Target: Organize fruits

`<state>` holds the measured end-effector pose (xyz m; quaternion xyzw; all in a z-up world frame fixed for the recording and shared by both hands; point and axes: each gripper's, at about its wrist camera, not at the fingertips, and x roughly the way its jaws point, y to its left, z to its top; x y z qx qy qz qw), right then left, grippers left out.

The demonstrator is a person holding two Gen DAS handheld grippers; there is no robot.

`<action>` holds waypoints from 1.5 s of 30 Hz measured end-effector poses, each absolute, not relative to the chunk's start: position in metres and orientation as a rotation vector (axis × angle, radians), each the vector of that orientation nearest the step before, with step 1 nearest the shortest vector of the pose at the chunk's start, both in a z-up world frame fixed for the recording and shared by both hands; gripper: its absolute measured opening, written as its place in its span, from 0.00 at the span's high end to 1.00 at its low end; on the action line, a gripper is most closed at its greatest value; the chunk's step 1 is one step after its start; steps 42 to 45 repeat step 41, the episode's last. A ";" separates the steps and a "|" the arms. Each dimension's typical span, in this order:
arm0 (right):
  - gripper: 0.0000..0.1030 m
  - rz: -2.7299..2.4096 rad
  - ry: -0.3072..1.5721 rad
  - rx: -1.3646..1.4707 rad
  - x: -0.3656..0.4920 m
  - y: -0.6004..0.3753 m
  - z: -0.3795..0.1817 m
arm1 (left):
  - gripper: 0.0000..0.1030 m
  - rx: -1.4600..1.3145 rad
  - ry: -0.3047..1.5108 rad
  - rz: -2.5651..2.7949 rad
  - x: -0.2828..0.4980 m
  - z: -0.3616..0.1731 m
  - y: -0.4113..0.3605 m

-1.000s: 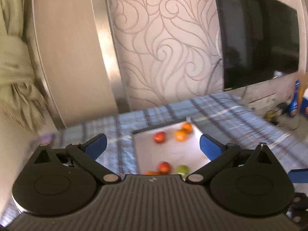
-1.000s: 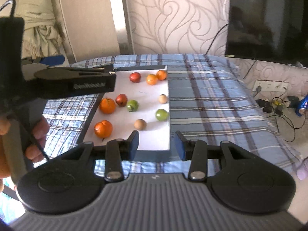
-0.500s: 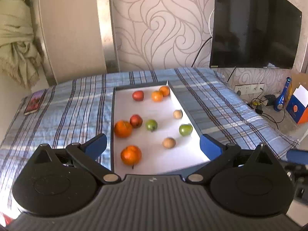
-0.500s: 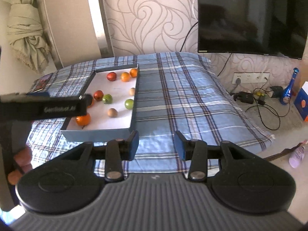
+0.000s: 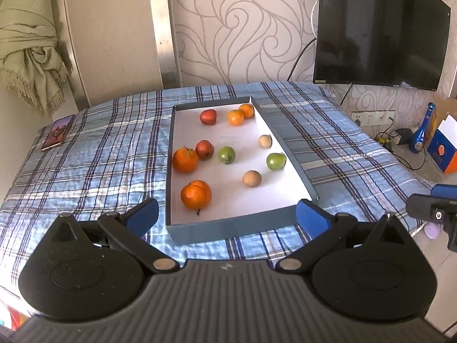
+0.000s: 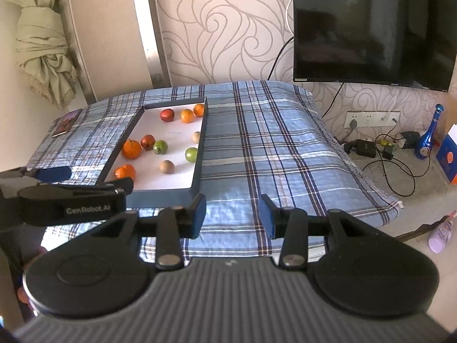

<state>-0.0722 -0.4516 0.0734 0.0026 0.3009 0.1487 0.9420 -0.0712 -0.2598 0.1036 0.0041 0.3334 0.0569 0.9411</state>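
We judge the sorting not yet begun: the fruits (image 5: 225,154) lie scattered and mixed in the tray (image 5: 285,145) on the bed (image 5: 100,157), at twelve o'clock from us. Our left gripper (image 5: 225,217) gapes wide and empty before the tray's near wall; our right gripper (image 6: 232,214), narrower, holds nothing at the tray's five o'clock.

Bedcover (image 5: 100,154): woven plaid cloth, matt, faintly crinkled. Tray (image 5: 288,154): matt grey card walls, smooth white paper floor. Oranges (image 5: 196,194): glossy, dimpled peel. Curtain (image 5: 31,45), upper left: soft fringed cloth. Wall strip (image 5: 161,28): brushed metal. Television (image 5: 377,28), upper right: glossy dark screen. Left gripper (image 5: 225,218): matt black plastic, ribbed housing.
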 end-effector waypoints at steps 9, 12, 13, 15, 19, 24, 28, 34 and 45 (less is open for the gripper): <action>0.58 0.315 0.615 0.009 -0.072 -0.452 0.073 | 0.00 0.014 0.694 0.119 -0.073 0.102 -0.262; 0.58 0.316 0.616 0.011 -0.071 -0.452 0.073 | 0.00 0.018 0.698 0.116 -0.074 0.101 -0.263; 0.58 0.316 0.617 0.012 -0.071 -0.452 0.072 | 0.00 0.018 0.700 0.115 -0.074 0.100 -0.263; 0.58 0.316 0.618 0.012 -0.070 -0.451 0.072 | 0.00 0.016 0.706 0.113 -0.074 0.100 -0.263; 0.58 0.318 0.622 0.013 -0.070 -0.450 0.071 | 0.00 0.015 0.706 0.113 -0.074 0.099 -0.263; 0.58 0.318 0.629 0.017 -0.069 -0.451 0.070 | 0.00 0.017 0.708 0.112 -0.074 0.099 -0.263; 0.58 0.316 0.633 0.022 -0.069 -0.453 0.069 | 0.00 0.015 0.711 0.109 -0.073 0.099 -0.264; 0.58 0.315 0.634 0.023 -0.068 -0.455 0.068 | 0.00 0.012 0.712 0.106 -0.073 0.099 -0.265; 0.58 0.315 0.634 0.026 -0.067 -0.456 0.068 | 0.01 -0.027 0.717 0.074 -0.074 0.100 -0.264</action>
